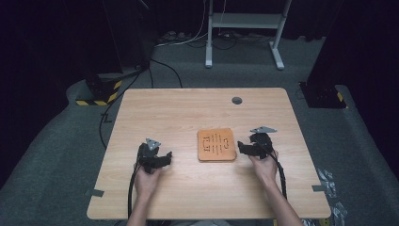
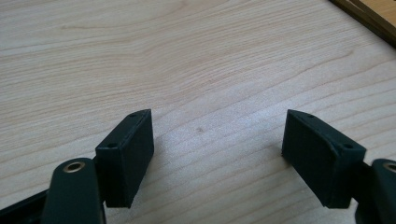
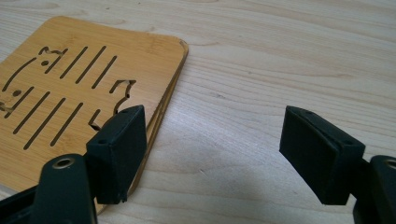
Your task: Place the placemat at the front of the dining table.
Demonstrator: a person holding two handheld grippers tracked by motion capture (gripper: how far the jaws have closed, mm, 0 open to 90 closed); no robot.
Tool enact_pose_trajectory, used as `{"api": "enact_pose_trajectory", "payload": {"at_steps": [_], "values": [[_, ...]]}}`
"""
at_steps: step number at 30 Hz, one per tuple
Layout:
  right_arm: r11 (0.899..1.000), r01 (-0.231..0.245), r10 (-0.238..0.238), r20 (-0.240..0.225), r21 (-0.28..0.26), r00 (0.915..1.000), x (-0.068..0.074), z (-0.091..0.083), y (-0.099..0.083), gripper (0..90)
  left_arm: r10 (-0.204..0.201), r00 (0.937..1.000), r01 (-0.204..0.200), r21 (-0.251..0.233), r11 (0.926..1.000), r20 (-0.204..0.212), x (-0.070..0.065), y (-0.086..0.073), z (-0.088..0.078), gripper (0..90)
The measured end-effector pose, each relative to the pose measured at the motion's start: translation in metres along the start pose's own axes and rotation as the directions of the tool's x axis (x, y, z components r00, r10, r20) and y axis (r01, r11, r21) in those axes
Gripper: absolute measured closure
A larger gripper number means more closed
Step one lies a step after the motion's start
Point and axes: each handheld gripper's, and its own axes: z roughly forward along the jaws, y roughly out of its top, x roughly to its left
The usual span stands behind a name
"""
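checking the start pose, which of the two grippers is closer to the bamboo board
The right gripper: its tips sit just off the right edge of the bamboo board, and one jaw overlaps that edge in its own view. The left gripper sits farther off, over bare table.

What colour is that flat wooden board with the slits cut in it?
The board is honey-orange bamboo, with cut-out stripes and curvy shapes. The right gripper view shows it best.

Bamboo trivet [image 1: 216, 145] on table [image 1: 188, 108] — left gripper [image 1: 165, 158], right gripper [image 1: 241, 147] alongside
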Motion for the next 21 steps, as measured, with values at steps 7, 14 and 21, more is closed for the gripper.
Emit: {"api": "enact_pose_trajectory", "payload": {"at_steps": [7,14,21], "values": [[1.000,0.002,-0.002,0.002,0.021,1.0000,0.005,0.007,0.000,23.0,0.000,1.0000,0.000,0.000,1.0000,0.000,0.000,0.000,0.000,25.0],[0.999,0.009,-0.010,0.012,0.035,0.9999,0.006,0.013,-0.001,23.0,-0.001,1.0000,0.001,0.000,1.0000,0.000,0.000,0.000,0.000,25.0],[0.999,0.012,-0.012,0.018,0.047,0.9998,0.009,0.019,-0.001,23.0,0.000,1.0000,0.000,0.000,1.0000,0.000,0.000,0.000,0.000,25.0]]}}
